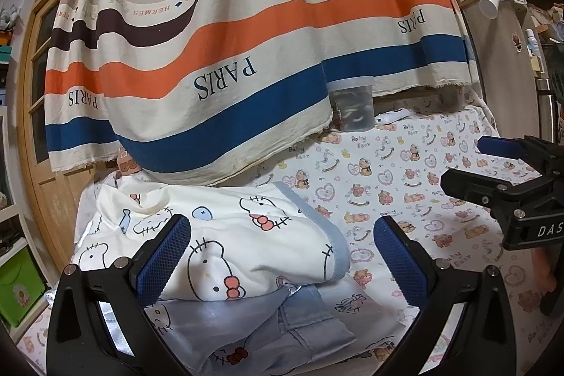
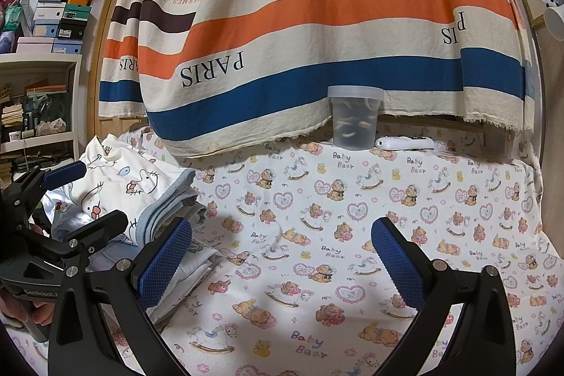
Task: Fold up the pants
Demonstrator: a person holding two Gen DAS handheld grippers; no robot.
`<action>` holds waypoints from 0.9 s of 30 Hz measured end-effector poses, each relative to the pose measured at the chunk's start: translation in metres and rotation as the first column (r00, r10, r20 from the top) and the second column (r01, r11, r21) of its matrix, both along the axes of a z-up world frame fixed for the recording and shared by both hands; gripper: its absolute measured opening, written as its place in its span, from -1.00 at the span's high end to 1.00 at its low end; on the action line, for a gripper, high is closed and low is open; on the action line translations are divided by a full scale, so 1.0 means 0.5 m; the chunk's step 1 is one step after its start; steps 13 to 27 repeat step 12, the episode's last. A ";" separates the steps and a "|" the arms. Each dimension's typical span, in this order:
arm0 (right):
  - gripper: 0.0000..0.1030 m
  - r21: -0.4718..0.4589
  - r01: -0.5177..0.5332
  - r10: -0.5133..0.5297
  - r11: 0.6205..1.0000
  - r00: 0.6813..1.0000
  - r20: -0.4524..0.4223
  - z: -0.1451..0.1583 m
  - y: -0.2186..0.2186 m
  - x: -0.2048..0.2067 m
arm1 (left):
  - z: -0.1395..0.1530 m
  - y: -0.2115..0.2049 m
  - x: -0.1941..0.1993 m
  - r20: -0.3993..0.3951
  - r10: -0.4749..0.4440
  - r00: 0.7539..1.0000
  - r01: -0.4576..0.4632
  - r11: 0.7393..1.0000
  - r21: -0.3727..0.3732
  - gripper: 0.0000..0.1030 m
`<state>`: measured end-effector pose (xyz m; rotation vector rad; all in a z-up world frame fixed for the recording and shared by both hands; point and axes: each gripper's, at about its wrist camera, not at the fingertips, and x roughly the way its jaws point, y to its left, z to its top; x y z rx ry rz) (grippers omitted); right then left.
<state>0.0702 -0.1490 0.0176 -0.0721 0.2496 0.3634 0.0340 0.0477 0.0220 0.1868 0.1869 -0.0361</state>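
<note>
White pants with a cat cartoon print and a grey-blue band [image 1: 253,235] lie folded on top of a pile of folded clothes, among them a light blue denim piece [image 1: 303,323]. My left gripper [image 1: 282,256] hovers over the pile, open, nothing between its blue pads. In the right wrist view the same pants [image 2: 120,185] top the pile at the left. My right gripper [image 2: 282,263] is open above bare bear-print sheet [image 2: 352,217], right of the pile. Each gripper also appears in the other's view: the right gripper [image 1: 472,162] and the left gripper [image 2: 93,196].
A striped curtain [image 1: 246,41] hangs over the far side of the bed. A lidded plastic tub [image 2: 354,118] and a white remote [image 2: 405,142] sit beneath it. Shelves with boxes [image 2: 53,20] stand at the left. A hand [image 2: 31,309] holds the left gripper's handle.
</note>
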 end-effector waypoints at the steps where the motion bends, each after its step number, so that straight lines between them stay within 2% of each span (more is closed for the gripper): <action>1: -0.99 -0.001 -0.001 0.001 1.000 1.000 -0.002 0.000 0.000 0.000 | 0.000 -0.001 -0.001 0.000 0.002 1.000 -0.002 1.000 0.000 -1.00; 27: -0.99 -0.001 0.002 -0.002 1.000 1.000 -0.005 -0.003 0.001 0.001 | 0.001 -0.002 -0.003 -0.001 0.001 1.000 -0.001 1.000 0.002 -0.99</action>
